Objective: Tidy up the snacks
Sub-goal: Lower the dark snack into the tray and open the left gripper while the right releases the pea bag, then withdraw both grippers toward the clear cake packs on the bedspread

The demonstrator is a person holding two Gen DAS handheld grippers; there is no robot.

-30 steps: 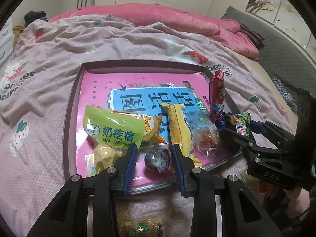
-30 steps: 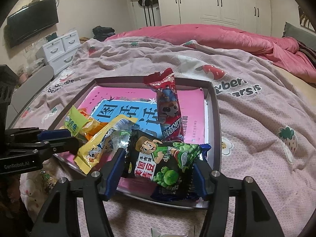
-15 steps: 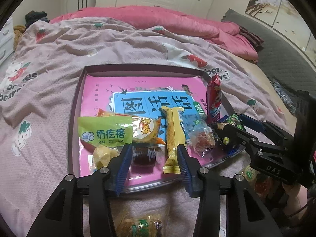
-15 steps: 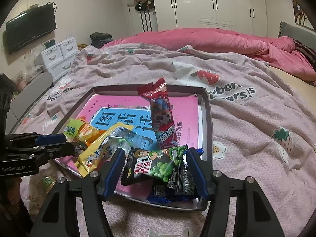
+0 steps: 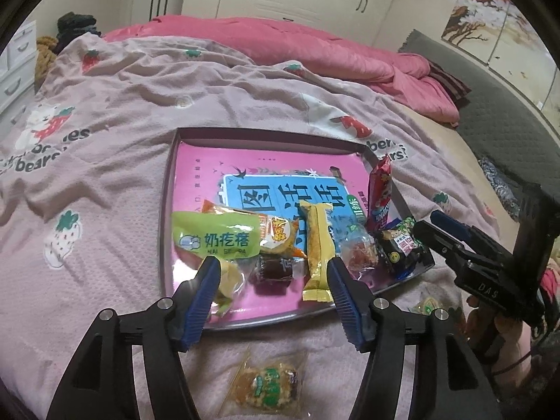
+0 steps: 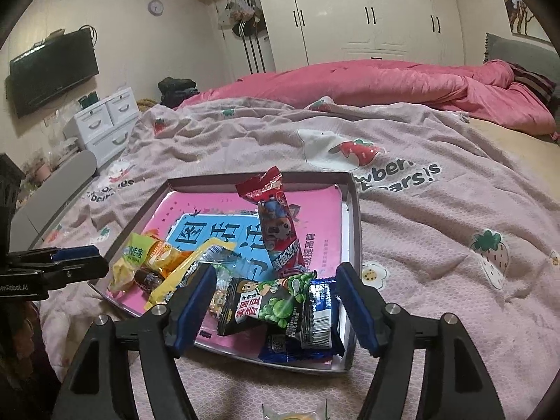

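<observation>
Blue-padded left tongs [image 5: 273,280] and right tongs [image 6: 273,297] both gape wide, grasping nothing, over the tray [image 5: 168,210].

A pink strawberry-print blanket [image 6: 437,217] covers the bed, with a rumpled pink duvet [image 6: 367,84] behind. White wardrobes [image 6: 367,10], a wall TV [image 6: 52,70], a clock [image 6: 155,7] and white drawers [image 6: 105,126] stand beyond.

Both wrist views look low and close across the tray [image 5: 168,210] [image 6: 353,231], apparently from neighbouring near corners.
</observation>
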